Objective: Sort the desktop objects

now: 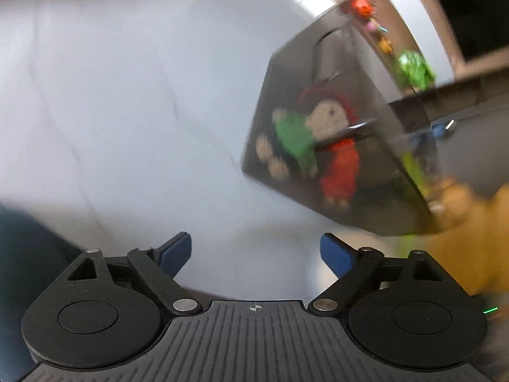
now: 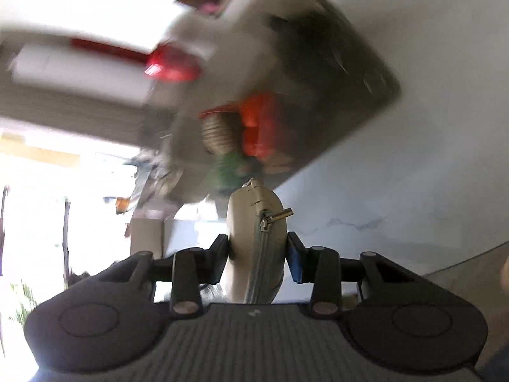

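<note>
A dark grey storage box [image 1: 321, 121] stands on the white desk [image 1: 127, 95] to the right of my left gripper [image 1: 256, 253]. Inside lie a plush doll with green and red clothes [image 1: 318, 140] and a black pen-like stick [image 1: 346, 132]. My left gripper is open and empty over the bare desk, apart from the box. My right gripper [image 2: 257, 254] is shut on a beige zippered pouch [image 2: 256, 242], held edge-on with its zip pull at the top, just short of the box [image 2: 318, 79] with the doll [image 2: 241, 137] in it. Both views are blurred.
A yellow-orange soft object [image 1: 467, 242] lies by the box's near right corner. Small colourful items [image 1: 410, 63] line a shelf behind the box. A white object with a red part [image 2: 171, 63] stands left of the box in the right wrist view.
</note>
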`<state>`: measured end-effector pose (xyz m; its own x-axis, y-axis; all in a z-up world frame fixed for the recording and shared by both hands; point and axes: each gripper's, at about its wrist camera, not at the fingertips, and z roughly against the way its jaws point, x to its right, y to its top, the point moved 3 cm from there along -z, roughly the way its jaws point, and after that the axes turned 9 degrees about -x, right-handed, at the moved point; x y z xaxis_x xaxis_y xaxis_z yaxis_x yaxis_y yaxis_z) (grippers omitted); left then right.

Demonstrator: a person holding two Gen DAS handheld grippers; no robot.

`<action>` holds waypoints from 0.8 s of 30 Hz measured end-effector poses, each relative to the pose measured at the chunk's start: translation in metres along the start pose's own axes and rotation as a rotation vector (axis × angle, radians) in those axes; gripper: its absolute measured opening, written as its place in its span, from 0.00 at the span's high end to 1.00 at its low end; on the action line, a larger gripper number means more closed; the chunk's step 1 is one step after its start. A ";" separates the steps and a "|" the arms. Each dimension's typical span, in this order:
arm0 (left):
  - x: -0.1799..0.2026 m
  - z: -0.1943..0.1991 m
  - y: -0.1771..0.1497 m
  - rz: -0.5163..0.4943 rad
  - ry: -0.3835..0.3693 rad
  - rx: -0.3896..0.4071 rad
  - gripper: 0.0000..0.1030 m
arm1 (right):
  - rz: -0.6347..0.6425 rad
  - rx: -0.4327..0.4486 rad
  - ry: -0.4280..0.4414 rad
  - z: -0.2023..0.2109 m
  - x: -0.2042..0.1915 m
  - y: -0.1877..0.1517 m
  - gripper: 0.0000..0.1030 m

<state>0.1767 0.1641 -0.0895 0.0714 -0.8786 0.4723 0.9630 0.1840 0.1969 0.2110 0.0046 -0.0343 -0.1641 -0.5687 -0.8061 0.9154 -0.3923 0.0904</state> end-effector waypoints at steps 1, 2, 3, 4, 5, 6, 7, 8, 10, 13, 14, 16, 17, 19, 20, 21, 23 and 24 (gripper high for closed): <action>0.010 0.012 0.001 -0.061 0.072 0.046 0.07 | 0.047 -0.008 -0.006 0.014 -0.008 -0.001 0.60; 0.019 0.024 0.002 -0.119 0.141 0.091 0.06 | 0.107 -0.002 -0.016 0.032 -0.020 -0.001 0.60; 0.028 0.033 0.003 -0.163 0.195 0.129 0.03 | 0.168 0.020 -0.030 0.050 -0.037 0.001 0.60; 0.036 0.038 0.006 -0.193 0.216 0.148 0.02 | 0.230 0.043 -0.045 0.068 -0.054 0.003 0.60; 0.044 0.042 0.008 -0.220 0.228 0.164 0.01 | 0.275 0.073 -0.059 0.082 -0.071 0.008 0.60; 0.051 0.046 0.011 -0.247 0.240 0.179 0.00 | 0.322 0.106 -0.078 0.096 -0.092 0.016 0.60; 0.058 0.045 0.013 -0.262 0.243 0.182 0.00 | 0.352 0.124 -0.094 0.102 -0.109 0.027 0.60; 0.063 0.042 0.015 -0.272 0.244 0.182 0.00 | 0.382 0.141 -0.110 0.107 -0.125 0.038 0.60; 0.072 0.034 0.018 -0.291 0.268 0.167 0.00 | 0.433 0.160 -0.188 0.094 -0.153 0.070 0.60; 0.076 0.019 0.019 -0.335 0.360 0.125 0.00 | 0.472 0.138 -0.364 0.048 -0.180 0.121 0.60; 0.073 0.017 0.018 -0.339 0.370 0.118 0.00 | 0.461 0.110 -0.435 0.021 -0.183 0.139 0.60; 0.059 0.015 0.018 -0.314 0.363 0.103 0.00 | 0.435 0.050 -0.534 -0.029 -0.184 0.165 0.60; 0.049 0.016 0.019 -0.284 0.347 0.094 0.00 | 0.411 0.023 -0.567 -0.052 -0.182 0.175 0.60; 0.027 0.020 0.021 -0.208 0.309 0.077 0.00 | 0.380 -0.018 -0.607 -0.090 -0.172 0.193 0.60; 0.015 0.023 0.023 -0.158 0.284 0.071 0.00 | 0.364 -0.035 -0.617 -0.105 -0.166 0.201 0.60; 0.002 0.027 0.023 -0.108 0.255 0.065 0.00 | 0.339 -0.059 -0.610 -0.116 -0.160 0.206 0.60; -0.017 0.032 0.029 -0.022 0.170 0.067 0.00 | 0.292 -0.093 -0.584 -0.133 -0.150 0.214 0.59; -0.025 0.035 0.032 0.020 0.126 0.069 0.00 | 0.269 -0.100 -0.566 -0.138 -0.145 0.216 0.59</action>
<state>0.1965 0.2076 -0.0655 0.1268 -0.9221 0.3657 0.9412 0.2282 0.2490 0.4835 0.1020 0.0213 -0.0678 -0.9429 -0.3261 0.9771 -0.1288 0.1694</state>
